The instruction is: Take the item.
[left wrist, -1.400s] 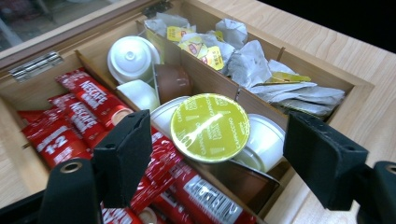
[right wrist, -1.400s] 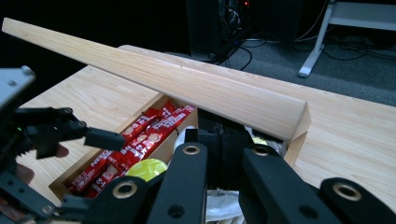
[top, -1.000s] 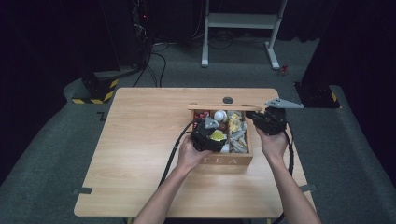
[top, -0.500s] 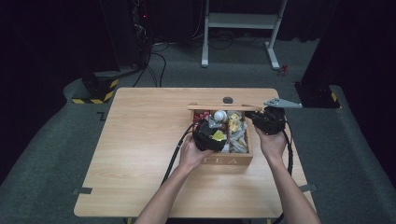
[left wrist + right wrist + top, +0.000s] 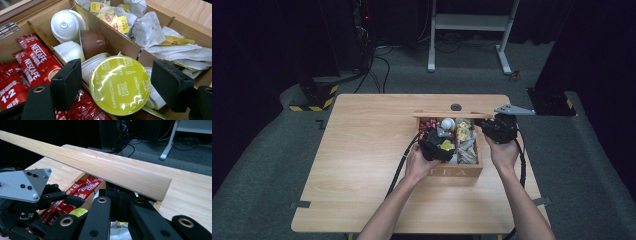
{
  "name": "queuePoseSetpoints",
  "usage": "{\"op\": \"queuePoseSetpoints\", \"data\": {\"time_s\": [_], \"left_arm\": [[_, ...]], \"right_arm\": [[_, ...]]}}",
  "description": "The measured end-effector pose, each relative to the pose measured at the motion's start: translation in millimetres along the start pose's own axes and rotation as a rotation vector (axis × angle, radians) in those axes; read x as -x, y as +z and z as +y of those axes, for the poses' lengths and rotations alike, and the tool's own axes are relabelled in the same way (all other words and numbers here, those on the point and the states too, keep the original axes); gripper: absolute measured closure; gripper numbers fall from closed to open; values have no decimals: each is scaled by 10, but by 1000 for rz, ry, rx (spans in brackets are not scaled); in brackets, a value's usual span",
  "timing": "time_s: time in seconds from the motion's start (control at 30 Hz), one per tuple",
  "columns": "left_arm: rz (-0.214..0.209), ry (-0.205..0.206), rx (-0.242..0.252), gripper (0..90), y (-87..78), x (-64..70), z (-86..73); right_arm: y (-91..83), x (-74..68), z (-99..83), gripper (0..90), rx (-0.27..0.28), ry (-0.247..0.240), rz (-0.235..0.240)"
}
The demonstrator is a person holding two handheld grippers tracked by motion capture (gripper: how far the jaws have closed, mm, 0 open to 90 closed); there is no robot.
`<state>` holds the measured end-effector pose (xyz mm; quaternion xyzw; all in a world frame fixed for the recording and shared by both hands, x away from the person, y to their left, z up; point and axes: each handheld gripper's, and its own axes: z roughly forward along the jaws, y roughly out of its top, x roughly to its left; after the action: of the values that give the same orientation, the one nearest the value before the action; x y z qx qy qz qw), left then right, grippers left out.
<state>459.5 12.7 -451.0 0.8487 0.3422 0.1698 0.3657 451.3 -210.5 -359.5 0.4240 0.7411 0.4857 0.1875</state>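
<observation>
Left gripper [image 5: 116, 82] open, my jaws straddling round yellow-lidded cappuccino capsule [image 5: 120, 85]; right gripper [image 5: 120, 200] clamps wooden box lid [image 5: 100, 167].

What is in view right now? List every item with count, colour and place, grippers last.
Table: one, light wood, centre.
Tea box: one, wooden, lid raised, table's right half.
Cappuccino capsule: one, yellow-green foil, between the left jaws.
Other capsules: several white, one brown, middle compartment.
Nescafe sachets: several, red, left compartment.
Tea bags: many, white with yellow tags, right compartments.
Left gripper: black, open around the capsule.
Right gripper: black, at the lid's right end.
</observation>
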Motion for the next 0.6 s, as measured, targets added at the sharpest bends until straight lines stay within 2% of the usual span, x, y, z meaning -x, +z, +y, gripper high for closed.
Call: {"op": "queuePoseSetpoints", "data": {"time_s": [0.13,0.5,0.6], "left_arm": [[-6,26,-30,284,37,44,18],[-18,24,-53,344,62,49,26],[-8,25,-57,366,66,53,27]], "right_arm": [[1,-1,0,895,-1,0,-1],[27,-3,-12,896,-5,2,4],[31,-5,-14,896,-7,0,3]]}}
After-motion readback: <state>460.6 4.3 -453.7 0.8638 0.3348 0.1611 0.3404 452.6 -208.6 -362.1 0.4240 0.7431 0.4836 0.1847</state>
